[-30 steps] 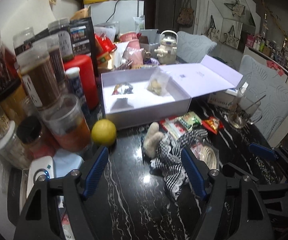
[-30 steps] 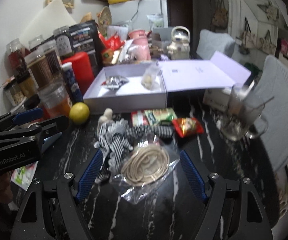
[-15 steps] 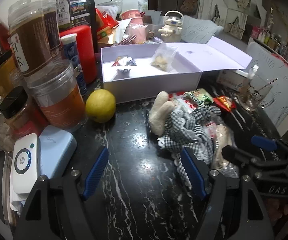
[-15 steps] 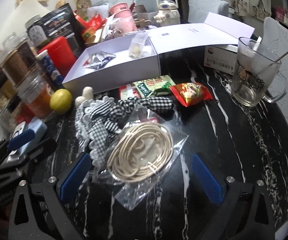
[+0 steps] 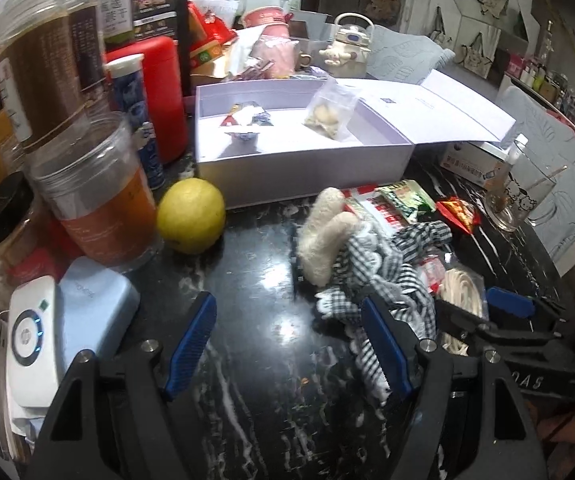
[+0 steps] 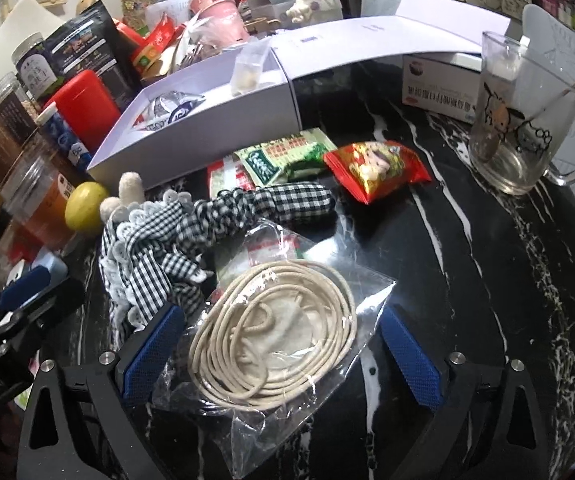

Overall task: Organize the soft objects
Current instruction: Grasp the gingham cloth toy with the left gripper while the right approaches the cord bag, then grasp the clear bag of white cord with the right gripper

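Note:
A black-and-white checked cloth toy [image 5: 371, 264] with cream plush ears lies crumpled on the black marble table [image 5: 255, 360]. My left gripper [image 5: 285, 308] hovers low just in front of it, open, with only bare table between its blue pads; its right finger sits against the cloth's edge. A clear bag of coiled cream cord [image 6: 275, 340] lies to the right of the toy [image 6: 159, 240]. My right gripper [image 6: 279, 316] straddles this bag with its jaws closing, and the pads stand clear of it. An open white box [image 5: 299, 172] behind holds two small packets.
Green [image 6: 283, 156] and red [image 6: 375, 168] snack packets lie between the toy and the box. A lemon [image 5: 191, 216], an amber jar [image 5: 95, 196] and a blue power bank [image 5: 91, 312] crowd the left. A glass mug [image 6: 519, 120] stands at the right.
Both grippers have sunk toward the table and closer to the toy and the bag. The right gripper's jaws have spread wider and now flank the cord bag.

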